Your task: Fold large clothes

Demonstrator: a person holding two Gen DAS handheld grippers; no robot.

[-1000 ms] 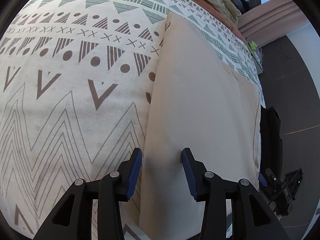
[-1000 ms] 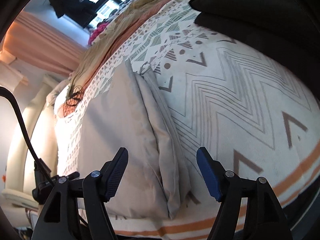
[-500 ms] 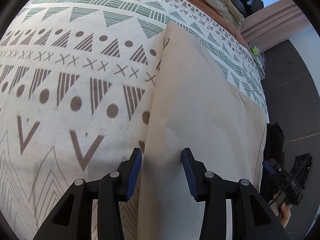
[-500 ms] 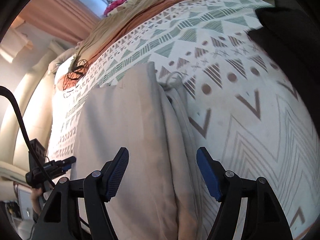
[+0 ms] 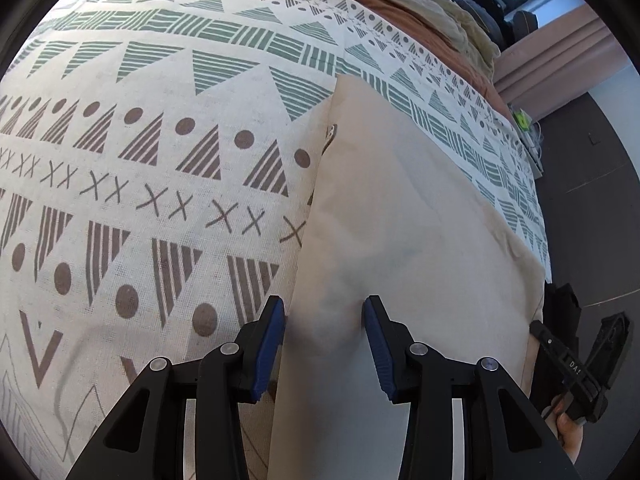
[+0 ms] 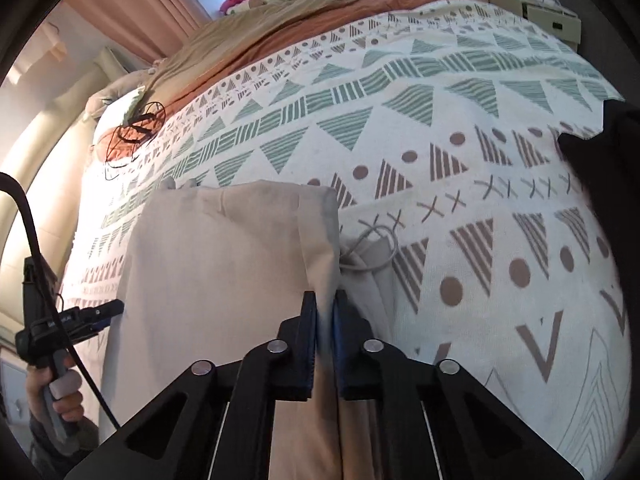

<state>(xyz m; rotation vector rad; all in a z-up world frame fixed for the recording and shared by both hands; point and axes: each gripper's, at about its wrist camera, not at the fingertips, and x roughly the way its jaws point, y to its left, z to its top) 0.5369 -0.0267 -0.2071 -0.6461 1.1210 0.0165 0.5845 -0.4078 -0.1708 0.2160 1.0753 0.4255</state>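
Beige cloth on the patterned bed, one edge pinched

Through the left wrist camera we saw the beige garment (image 5: 400, 240) lying flat on the patterned bedspread (image 5: 160, 160). Our left gripper (image 5: 324, 320) stood half open over the cloth's edge, one finger on each side, holding nothing. If we closed it there, we might have pinched the bedspread too.

Through the right wrist camera our right gripper (image 6: 325, 312) had just snapped shut on the folded side edge of the garment (image 6: 224, 260). A loose drawstring (image 6: 372, 248) lay just beside it. We thought the thin pinch could slip when lifted, or only the top layer could come up, and the fold would go crooked.
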